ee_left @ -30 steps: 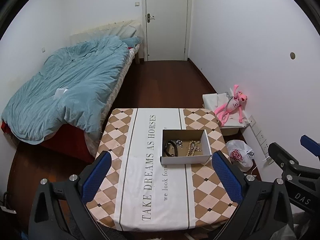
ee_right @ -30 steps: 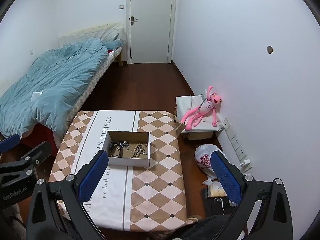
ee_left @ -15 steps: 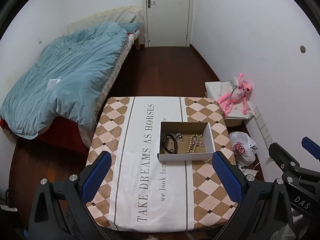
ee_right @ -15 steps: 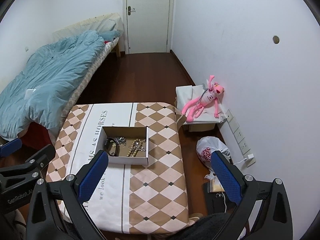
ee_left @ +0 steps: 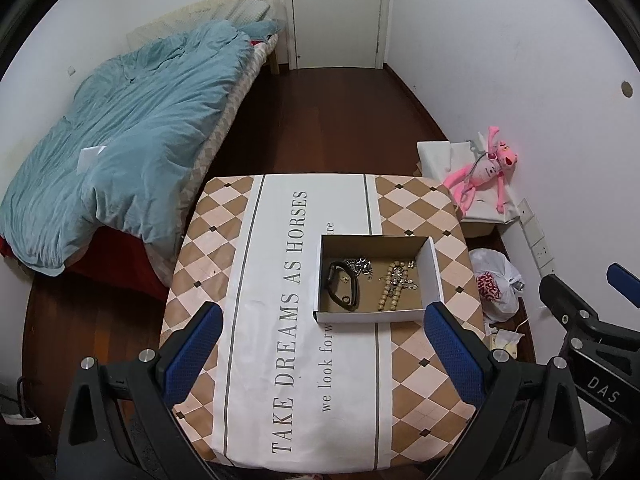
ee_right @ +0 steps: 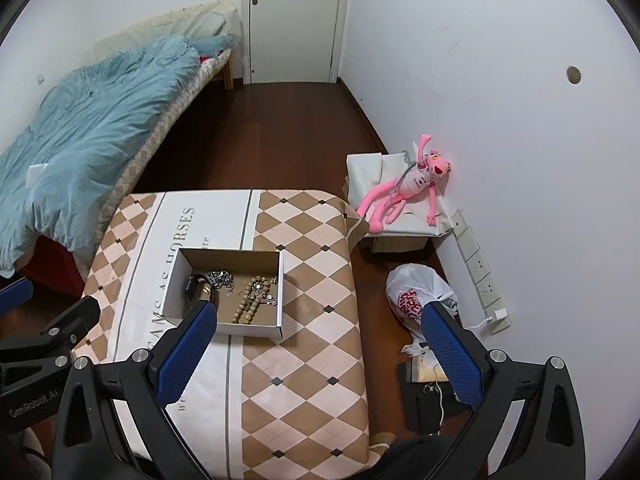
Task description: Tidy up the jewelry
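Cardboard box (ee_left: 430, 276) with the jewelry, a wooden bead bracelet (ee_left: 390, 294) and a black band (ee_left: 342, 286), stands on my table (ee_left: 248, 320), while my left gripper (ee_left: 320, 350) and right gripper (ee_right: 316, 350) hover above it, both wide open and empty.

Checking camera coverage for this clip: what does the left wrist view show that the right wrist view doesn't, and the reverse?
Only the left wrist view shows the full "TAKE DREAMS AS HORSES" lettering and the bed's near corner. Only the right wrist view shows the black item on the floor beside the table and the plugged-in white charger. Both show the open box holding the black band, silver chain and bead strand, the pink plush toy, the plastic bag, and both grippers open and empty.
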`<state>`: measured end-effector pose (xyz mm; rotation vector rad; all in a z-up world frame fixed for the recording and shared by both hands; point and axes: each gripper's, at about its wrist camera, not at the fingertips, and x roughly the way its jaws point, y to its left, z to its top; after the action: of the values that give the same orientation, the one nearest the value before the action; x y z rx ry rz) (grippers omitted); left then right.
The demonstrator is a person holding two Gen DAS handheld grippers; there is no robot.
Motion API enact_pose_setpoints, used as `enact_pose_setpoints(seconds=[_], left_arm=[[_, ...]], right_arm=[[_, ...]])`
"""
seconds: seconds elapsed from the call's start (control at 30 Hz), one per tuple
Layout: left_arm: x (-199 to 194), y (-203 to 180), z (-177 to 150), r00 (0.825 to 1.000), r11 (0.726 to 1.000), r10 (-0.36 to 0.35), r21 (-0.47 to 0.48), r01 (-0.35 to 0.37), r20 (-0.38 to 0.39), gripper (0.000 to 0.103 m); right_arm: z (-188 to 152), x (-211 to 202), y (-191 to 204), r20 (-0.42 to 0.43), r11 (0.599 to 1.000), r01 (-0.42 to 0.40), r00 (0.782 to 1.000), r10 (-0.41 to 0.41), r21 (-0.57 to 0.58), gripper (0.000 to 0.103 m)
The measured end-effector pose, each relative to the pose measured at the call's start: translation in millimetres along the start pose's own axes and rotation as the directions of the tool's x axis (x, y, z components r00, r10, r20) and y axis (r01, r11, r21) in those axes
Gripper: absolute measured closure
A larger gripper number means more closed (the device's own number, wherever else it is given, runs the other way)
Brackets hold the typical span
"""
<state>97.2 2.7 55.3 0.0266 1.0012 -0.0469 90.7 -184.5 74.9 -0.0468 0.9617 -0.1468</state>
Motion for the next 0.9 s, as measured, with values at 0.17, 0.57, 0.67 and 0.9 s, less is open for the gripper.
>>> enact_pose_setpoints(seconds=[0.17,0.57,0.67,0.9], left_arm=[[3,0,3,1.000,1.000,0.011,0.001,-0.011,-0.003,0.000],[10,8,0,0.999,0.999,0.036,-0.007,-0.036,-0.014,0.000],[11,7,-2,0.999,0.999,0.037,0.001,-0.037,-0.017,0.000],[11,5,-3,0.999,0.999,0.036,0.003,-0.036,-0.018,0.000]], right_arm=[[2,8,1,-0.028,1.000,-0.008,1.000,0.008,-0.002,0.000],[-1,14,5,-0.060,1.000,-0.029,0.998,0.028,-0.008,0.000],[-2,16,5,-0.068,1.000,-0.029,0.997,0.029,-0.008,0.000],[-4,18,4,-0.077,1.000,-0.026,0.997,0.025,-0.009,0.000]])
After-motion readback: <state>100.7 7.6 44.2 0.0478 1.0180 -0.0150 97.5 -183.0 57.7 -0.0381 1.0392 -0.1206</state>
